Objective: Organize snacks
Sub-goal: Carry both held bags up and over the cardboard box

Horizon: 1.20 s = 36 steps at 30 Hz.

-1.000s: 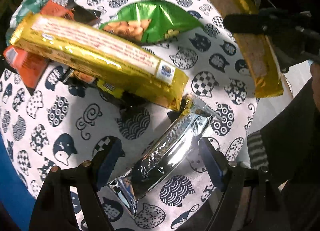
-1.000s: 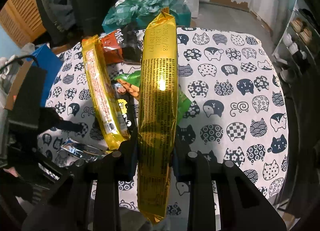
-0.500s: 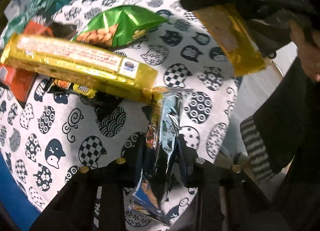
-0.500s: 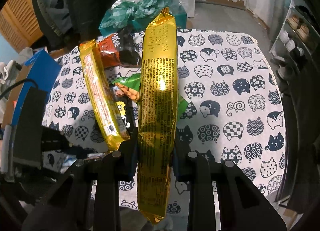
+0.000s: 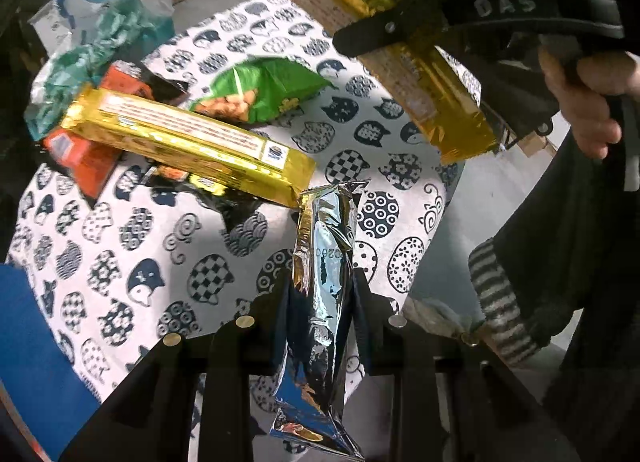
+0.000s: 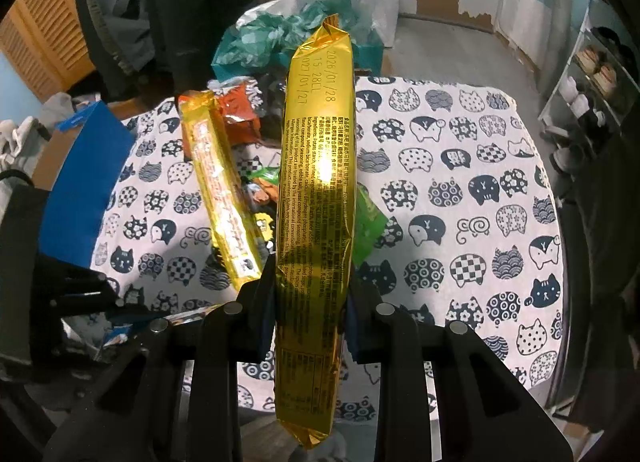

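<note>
My left gripper [image 5: 320, 298] is shut on a silver foil snack pack [image 5: 324, 262] and holds it above the table's near edge. My right gripper [image 6: 310, 294] is shut on a long gold snack pack [image 6: 316, 182], held upright above the table; it also shows in the left wrist view [image 5: 432, 102]. A second long gold pack [image 5: 188, 138] lies on the cat-print tablecloth [image 5: 120, 254], resting on an orange pack [image 5: 88, 162] and a small dark pack. A green snack bag [image 5: 260, 90] lies behind it.
A teal and blue plastic bag [image 6: 280, 30] sits at the table's far edge. A blue box [image 6: 84, 182] stands at the table's left. A shelf with shoes [image 6: 592, 74] is at the far right. The person's hand [image 5: 588, 102] holds the right gripper's handle.
My left gripper closed on the silver pack that lay on the cloth and lifted it upright. My right gripper rose a little with the gold pack.
</note>
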Each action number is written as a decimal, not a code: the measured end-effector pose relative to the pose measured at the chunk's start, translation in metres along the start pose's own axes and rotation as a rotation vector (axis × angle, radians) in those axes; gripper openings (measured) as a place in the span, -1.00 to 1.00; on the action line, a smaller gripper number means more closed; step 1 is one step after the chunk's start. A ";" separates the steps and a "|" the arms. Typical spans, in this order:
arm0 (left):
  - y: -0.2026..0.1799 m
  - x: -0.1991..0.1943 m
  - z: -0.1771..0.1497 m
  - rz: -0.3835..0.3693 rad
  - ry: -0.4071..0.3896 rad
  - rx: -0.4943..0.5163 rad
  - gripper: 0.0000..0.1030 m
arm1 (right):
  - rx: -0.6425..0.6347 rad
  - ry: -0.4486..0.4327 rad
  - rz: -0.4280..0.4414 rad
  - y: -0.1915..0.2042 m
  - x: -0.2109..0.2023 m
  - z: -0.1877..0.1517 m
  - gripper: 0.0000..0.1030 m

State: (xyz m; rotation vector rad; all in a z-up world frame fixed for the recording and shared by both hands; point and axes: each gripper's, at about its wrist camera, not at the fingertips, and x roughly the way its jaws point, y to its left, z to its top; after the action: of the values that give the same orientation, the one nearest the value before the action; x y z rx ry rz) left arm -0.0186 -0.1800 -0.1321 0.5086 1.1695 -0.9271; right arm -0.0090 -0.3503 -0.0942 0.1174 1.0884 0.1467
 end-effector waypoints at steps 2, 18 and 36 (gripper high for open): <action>0.003 -0.011 -0.001 0.020 -0.019 -0.017 -0.45 | -0.007 -0.006 0.001 0.004 -0.002 0.002 -0.51; 0.042 -0.082 -0.014 0.287 -0.204 -0.221 -0.45 | -0.082 -0.040 -0.020 0.046 -0.019 0.019 -0.51; 0.103 -0.161 -0.057 0.432 -0.360 -0.438 -0.45 | -0.210 -0.064 0.032 0.124 -0.026 0.046 -0.51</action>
State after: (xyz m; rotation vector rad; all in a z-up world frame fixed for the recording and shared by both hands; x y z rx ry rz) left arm 0.0191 -0.0247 -0.0132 0.2100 0.8510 -0.3513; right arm 0.0123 -0.2343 -0.0298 -0.0493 1.0015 0.2831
